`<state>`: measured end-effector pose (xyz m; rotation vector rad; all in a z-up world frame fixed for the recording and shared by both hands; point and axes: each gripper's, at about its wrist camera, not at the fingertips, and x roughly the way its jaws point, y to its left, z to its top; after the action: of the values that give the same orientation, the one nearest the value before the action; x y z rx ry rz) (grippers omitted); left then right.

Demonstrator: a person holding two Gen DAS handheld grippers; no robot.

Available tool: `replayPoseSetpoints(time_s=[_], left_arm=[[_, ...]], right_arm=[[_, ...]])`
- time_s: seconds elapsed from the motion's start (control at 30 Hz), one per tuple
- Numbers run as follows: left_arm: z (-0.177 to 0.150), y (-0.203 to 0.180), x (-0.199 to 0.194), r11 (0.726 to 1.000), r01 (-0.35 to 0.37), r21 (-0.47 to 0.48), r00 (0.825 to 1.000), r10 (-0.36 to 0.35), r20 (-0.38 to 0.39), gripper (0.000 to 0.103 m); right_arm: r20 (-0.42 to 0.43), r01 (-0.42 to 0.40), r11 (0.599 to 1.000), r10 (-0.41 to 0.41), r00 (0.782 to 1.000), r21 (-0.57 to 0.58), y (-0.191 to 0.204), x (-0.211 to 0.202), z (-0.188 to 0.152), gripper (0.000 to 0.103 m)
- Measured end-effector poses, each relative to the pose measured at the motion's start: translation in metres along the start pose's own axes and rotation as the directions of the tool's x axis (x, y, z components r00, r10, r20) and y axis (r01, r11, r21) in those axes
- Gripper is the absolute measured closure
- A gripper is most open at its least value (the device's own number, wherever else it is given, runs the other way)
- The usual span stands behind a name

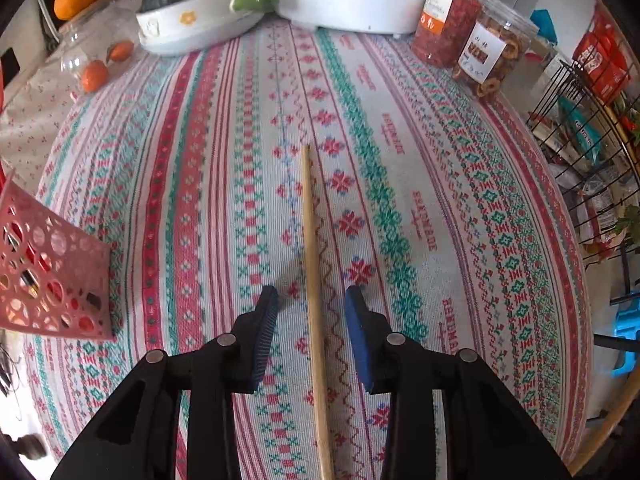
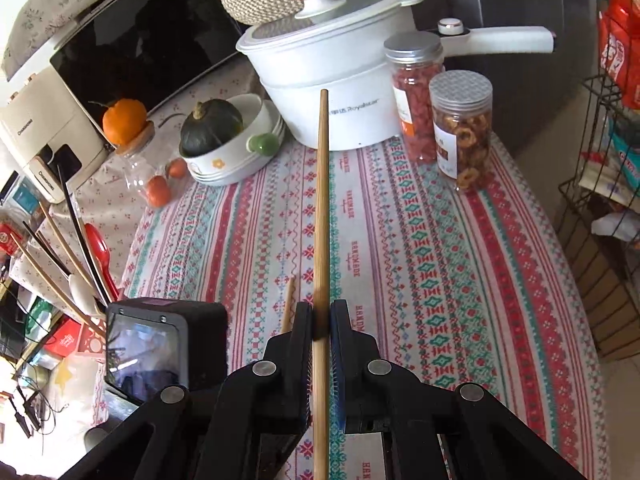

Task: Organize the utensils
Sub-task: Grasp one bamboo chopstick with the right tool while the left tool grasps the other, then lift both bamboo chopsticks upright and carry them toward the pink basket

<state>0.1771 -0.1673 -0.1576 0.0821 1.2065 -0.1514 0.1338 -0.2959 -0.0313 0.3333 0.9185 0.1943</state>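
Observation:
In the left wrist view a wooden chopstick (image 1: 314,280) lies on the patterned tablecloth (image 1: 440,184), running between the fingers of my left gripper (image 1: 312,300), which is open just above it. A red perforated utensil holder (image 1: 52,276) stands at the left. In the right wrist view my right gripper (image 2: 321,312) is shut on a second wooden chopstick (image 2: 322,200), held above the table and pointing forward. The tip of the lying chopstick (image 2: 289,300) shows just left of it. The holder (image 2: 94,340) at the left holds chopsticks and spoons (image 2: 76,264).
At the back stand a white electric pot (image 2: 336,92), a white bowl with a dark squash (image 2: 216,128), two snack jars (image 2: 460,128) and a glass jar under an orange (image 2: 140,164). A wire rack (image 1: 588,152) lines the right. The left gripper's camera (image 2: 160,352) sits close left.

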Motion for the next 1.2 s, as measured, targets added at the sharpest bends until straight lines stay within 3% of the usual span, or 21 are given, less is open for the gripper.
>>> replayPoseSetpoints(time_s=[0.03, 0.07, 0.2, 0.33, 0.53, 0.8, 0.9, 1.03, 1.2], left_arm=[[0.0, -0.001, 0.0, 1.0, -0.006, 0.019, 1.0, 0.006, 0.016, 0.09], [0.0, -0.002, 0.001, 1.0, 0.001, 0.026, 1.0, -0.002, 0.02, 0.096], [0.0, 0.002, -0.002, 0.999, 0.041, 0.01, 0.999, -0.041, 0.015, 0.097], [-0.011, 0.011, -0.026, 0.997, 0.077, 0.015, 0.994, -0.078, 0.076, 0.097], [-0.031, 0.036, -0.084, 0.984, 0.179, 0.017, 0.96, -0.179, 0.214, 0.096], [-0.062, 0.089, -0.169, 0.953, 0.301, 0.011, 0.88, -0.283, 0.381, 0.097], [-0.072, 0.115, -0.198, 0.941, 0.338, 0.002, 0.838, -0.302, 0.454, 0.097], [-0.08, 0.151, -0.231, 0.923, 0.384, -0.021, 0.768, -0.307, 0.563, 0.097], [-0.079, 0.19, -0.244, 0.911, 0.405, -0.071, 0.731, -0.276, 0.624, 0.097]], right_arm=[[0.002, -0.005, 1.0, 0.005, 1.0, 0.0, 0.001, -0.001, 0.001, 0.096], [0.004, -0.009, 1.0, 0.009, 1.0, -0.002, 0.001, -0.001, 0.001, 0.096], [0.014, -0.012, 1.0, 0.012, 1.0, -0.005, 0.001, -0.004, 0.001, 0.096], [0.022, -0.005, 1.0, 0.006, 1.0, -0.009, 0.001, -0.004, 0.002, 0.096], [0.062, -0.005, 0.999, 0.008, 0.998, -0.04, 0.008, -0.008, 0.002, 0.096], [0.103, -0.01, 0.996, 0.019, 0.994, -0.089, 0.025, -0.008, 0.0, 0.096], [0.129, -0.029, 0.993, 0.044, 0.991, -0.113, 0.036, -0.012, -0.002, 0.096], [0.168, -0.065, 0.986, 0.091, 0.982, -0.155, 0.055, -0.019, -0.007, 0.096], [0.211, -0.084, 0.974, 0.129, 0.969, -0.212, 0.08, -0.022, -0.014, 0.096]])
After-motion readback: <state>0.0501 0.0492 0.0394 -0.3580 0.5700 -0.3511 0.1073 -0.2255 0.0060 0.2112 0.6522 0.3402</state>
